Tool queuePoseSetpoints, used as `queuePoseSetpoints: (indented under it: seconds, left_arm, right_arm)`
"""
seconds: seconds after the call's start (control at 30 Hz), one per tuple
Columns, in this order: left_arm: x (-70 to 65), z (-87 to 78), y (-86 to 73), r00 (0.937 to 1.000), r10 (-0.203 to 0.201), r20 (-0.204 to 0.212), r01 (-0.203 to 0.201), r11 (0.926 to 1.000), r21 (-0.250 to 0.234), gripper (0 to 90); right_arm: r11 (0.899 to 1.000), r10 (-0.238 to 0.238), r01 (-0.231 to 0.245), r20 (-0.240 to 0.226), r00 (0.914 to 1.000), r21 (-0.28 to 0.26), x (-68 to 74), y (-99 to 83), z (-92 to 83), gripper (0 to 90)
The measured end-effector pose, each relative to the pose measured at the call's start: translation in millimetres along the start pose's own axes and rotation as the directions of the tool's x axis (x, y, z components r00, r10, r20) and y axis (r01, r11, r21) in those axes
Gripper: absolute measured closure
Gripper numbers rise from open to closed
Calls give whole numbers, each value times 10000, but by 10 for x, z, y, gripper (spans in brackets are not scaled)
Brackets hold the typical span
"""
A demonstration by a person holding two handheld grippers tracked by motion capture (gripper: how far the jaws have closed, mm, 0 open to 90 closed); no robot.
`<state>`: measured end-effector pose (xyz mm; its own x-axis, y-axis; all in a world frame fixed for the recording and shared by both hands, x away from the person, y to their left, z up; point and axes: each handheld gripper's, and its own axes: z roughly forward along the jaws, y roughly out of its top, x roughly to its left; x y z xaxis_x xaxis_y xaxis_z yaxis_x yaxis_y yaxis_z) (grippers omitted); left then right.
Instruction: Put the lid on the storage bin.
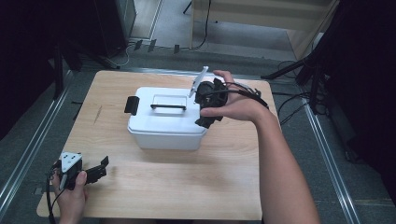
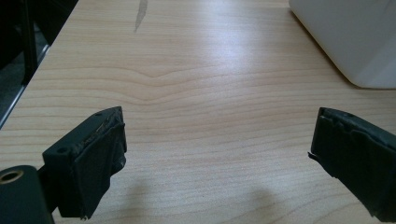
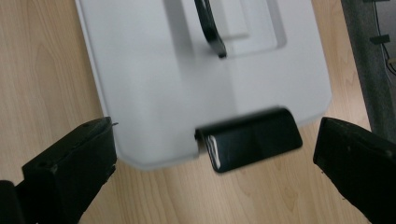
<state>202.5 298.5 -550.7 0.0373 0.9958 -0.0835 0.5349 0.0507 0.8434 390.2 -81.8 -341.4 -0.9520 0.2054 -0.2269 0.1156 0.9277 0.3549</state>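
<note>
A white lidded box (image 1: 166, 119) with black latches and handle is seen; its near latch (image 3: 252, 139) lies between the wide-open right gripper (image 3: 210, 154).

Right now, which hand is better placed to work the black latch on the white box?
Right. The right gripper hangs open at the box's end, over the latch. The left gripper rests at the table's near corner, away from the box.
</note>
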Motion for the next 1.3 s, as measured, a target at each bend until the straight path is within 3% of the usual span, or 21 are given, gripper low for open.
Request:
queuePoseSetpoints:
  seconds: [0.27, 0.5, 0.83, 1.07, 1.2, 1.3]
  left_arm:
    - [-4, 2, 0, 10000, 35, -6, -35, 10000, -12, 41]
    - [-11, 2, -3, 10000, 23, -52, -23, 10000, -27, 41]
    - [-17, 3, -4, 9999, 89, -81, -89, 10000, -17, 41]
    - [-17, -2, -4, 9999, 121, -79, -121, 9999, 19, 41]
    - [-16, 2, -3, 9999, 94, -72, -94, 10000, -10, 41]
    - [-19, 3, -4, 9999, 106, -84, -106, 9999, -18, 41]
  right_arm:
    - [9985, 532, -529, 250, 9983, -138, 51, -371, -126, 0]
    - [9976, 698, -698, 403, 9967, -2, 104, -621, -188, 0]
    - [9922, 1244, -1241, 443, 9912, -89, 163, -989, -106, 0]
    - [9831, 1832, -1819, 926, 9787, -219, 231, -1244, -17, 0]
    - [9721, 2334, -2301, 951, 9677, -450, 267, -1386, 10, 0]
    - [9710, 2384, -2356, 972, 9663, -395, 292, -1477, 21, 0]
